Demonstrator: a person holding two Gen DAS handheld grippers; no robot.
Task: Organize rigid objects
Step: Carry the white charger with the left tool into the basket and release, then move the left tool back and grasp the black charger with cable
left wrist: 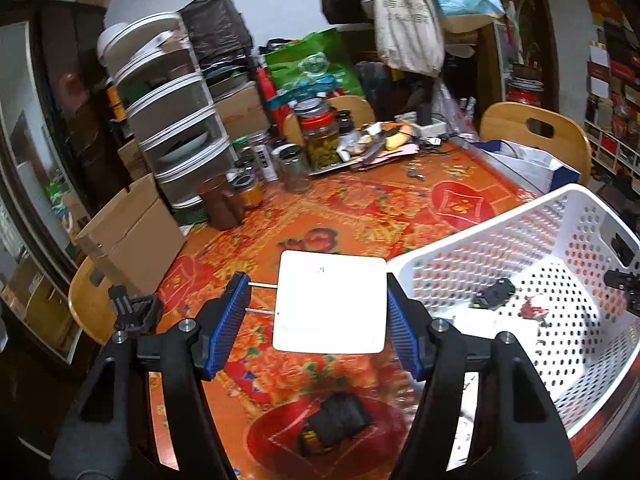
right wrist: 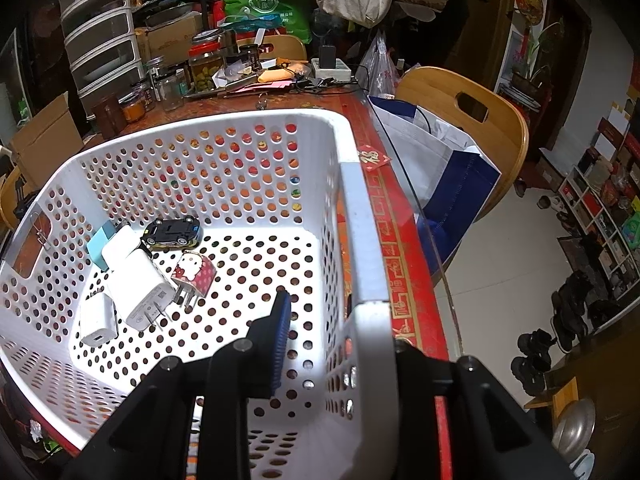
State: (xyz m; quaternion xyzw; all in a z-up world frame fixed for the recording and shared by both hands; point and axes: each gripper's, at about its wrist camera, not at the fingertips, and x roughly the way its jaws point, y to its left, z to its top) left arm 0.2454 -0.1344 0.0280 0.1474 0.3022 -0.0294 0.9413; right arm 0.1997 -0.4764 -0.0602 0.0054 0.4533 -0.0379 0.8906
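White adapter (left wrist: 330, 302) between left jaws—prongs leftward, axis crosswise—right jaws clamping basket (right wrist: 362, 240).

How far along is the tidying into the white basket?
Done: several chargers and a toy car already lie in the white basket, whose wall the right tool clamps. In hand: the left tool holds a white plug adapter above the table. Left: a dark object remains on the tablecloth.

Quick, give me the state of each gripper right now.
Left gripper: shut on the white charger, lifted above the table.
Right gripper: shut on the white basket, clamped across its corner rim.
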